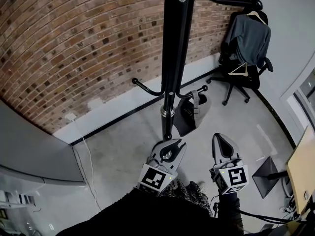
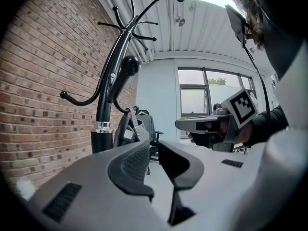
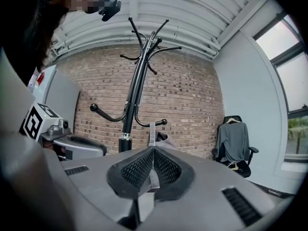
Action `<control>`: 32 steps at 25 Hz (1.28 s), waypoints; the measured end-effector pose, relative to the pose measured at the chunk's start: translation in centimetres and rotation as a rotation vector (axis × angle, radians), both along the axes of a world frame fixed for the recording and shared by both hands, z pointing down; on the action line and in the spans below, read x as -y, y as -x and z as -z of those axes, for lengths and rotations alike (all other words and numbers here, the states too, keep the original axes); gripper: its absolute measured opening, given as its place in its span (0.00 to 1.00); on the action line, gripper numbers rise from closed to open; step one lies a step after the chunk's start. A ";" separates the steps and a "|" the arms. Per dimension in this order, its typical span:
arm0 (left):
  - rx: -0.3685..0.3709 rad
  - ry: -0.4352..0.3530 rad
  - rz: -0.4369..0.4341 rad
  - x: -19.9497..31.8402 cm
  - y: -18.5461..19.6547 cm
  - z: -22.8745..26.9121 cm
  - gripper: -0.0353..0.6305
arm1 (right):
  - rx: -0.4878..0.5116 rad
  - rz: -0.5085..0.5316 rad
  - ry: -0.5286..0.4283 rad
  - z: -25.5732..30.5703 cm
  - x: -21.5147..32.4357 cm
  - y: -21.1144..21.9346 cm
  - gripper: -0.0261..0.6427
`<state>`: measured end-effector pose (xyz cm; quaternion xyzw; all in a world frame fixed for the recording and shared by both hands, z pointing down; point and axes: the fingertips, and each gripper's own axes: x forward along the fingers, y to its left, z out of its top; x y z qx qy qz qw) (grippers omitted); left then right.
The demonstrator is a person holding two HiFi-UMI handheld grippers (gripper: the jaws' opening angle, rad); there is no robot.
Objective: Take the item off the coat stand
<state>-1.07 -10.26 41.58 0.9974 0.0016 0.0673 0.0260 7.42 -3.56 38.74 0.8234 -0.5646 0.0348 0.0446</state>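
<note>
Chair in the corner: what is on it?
A grey shirt on a hanger drapes over the back of the chair, covering the backrest; a bare hanger sits lower.

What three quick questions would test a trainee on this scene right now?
1. True or false: the grey bag hangs from a lower hook of the coat stand.
2. What is on the office chair? A a grey garment on a hanger; B a towel; C nothing.
3. Fill in: the ___ gripper is shut.
Key: 1 true; 2 A; 3 right gripper.
</note>
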 end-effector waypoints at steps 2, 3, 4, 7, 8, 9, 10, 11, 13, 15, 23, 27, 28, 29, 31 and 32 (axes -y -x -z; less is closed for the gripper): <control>0.001 -0.007 0.016 0.1 -0.6 0.0 0.15 | -0.016 0.021 -0.010 -0.1 0.4 -0.9 0.05; 0.000 -0.013 0.023 0.1 -1.0 0.0 0.15 | -0.016 0.032 -0.012 -0.1 0.7 -1.2 0.05; -0.002 -0.019 0.033 0.1 -1.3 0.1 0.15 | -0.015 0.046 -0.015 0.0 0.9 -1.5 0.05; -0.016 -0.023 0.081 0.4 -2.5 0.4 0.15 | -0.011 0.101 -0.015 0.1 1.6 -2.5 0.05; -0.017 -0.023 0.098 0.5 -2.8 0.5 0.15 | -0.010 0.121 -0.013 0.1 1.8 -2.9 0.06; -0.014 -0.025 0.112 0.5 -3.2 0.5 0.15 | -0.011 0.139 -0.013 0.1 1.9 -3.4 0.06; -0.009 -0.029 0.125 0.5 -3.6 0.6 0.15 | -0.015 0.156 -0.015 0.1 2.0 -4.0 0.06; 0.001 -0.037 0.139 0.5 -3.9 0.5 0.15 | -0.019 0.173 -0.018 0.1 2.2 -4.7 0.05; 0.014 -0.043 0.174 0.7 -4.5 0.4 0.15 | -0.017 0.213 -0.019 0.0 2.6 -5.5 0.05; 0.009 -0.037 0.221 0.9 -5.2 0.5 0.15 | -0.014 0.259 -0.014 0.2 3.1 -6.1 0.05; 0.007 -0.021 0.413 1.1 -8.2 0.5 0.15 | -0.024 0.457 0.006 -0.3 4.2 -9.7 0.06; 0.009 -0.025 0.505 1.3 -8.3 0.2 0.15 | -0.023 0.543 0.002 -0.7 4.7 -10.5 0.06; 0.009 -0.025 0.527 1.4 -8.3 0.2 0.15 | -0.021 0.560 0.001 -0.7 4.8 -10.7 0.06; 0.009 -0.025 0.549 1.4 -8.3 0.2 0.15 | -0.016 0.575 0.001 -0.7 4.9 -10.9 0.06; 0.014 -0.022 0.594 1.5 -8.1 0.1 0.15 | -0.003 0.606 0.007 -0.7 5.2 -11.1 0.06; 0.018 -0.020 0.616 1.6 -8.1 0.0 0.15 | 0.001 0.624 0.010 -0.6 5.4 -11.2 0.06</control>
